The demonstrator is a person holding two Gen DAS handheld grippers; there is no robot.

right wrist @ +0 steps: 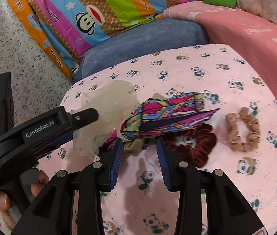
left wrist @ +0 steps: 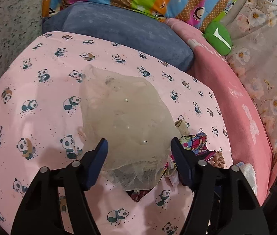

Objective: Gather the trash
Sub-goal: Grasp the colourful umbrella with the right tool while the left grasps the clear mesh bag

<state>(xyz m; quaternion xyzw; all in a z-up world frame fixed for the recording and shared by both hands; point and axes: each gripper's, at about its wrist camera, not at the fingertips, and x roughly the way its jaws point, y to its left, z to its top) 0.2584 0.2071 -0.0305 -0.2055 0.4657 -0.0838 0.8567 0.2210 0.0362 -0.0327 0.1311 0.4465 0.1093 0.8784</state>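
A sheer beige mesh bow with small pearls [left wrist: 126, 121] lies on the pink panda sheet [left wrist: 40, 90]. My left gripper [left wrist: 139, 146] is open with its fingers on either side of the bow's near end. The bow also shows in the right wrist view [right wrist: 107, 105], partly behind the left gripper [right wrist: 87, 115]. A multicoloured patterned bow [right wrist: 167, 115] lies beside it. My right gripper [right wrist: 139, 146] is open and empty, just in front of the patterned bow. A dark red velvet scrunchie [right wrist: 201, 146] and a tan scrunchie [right wrist: 244, 131] lie to the right.
A blue cushion [left wrist: 122, 29], a striped monkey-print pillow [right wrist: 99, 9], a pink blanket [left wrist: 242, 117] and a green plush [left wrist: 218, 37] lie behind and to the right. Speckled floor [right wrist: 21, 58] is at the left.
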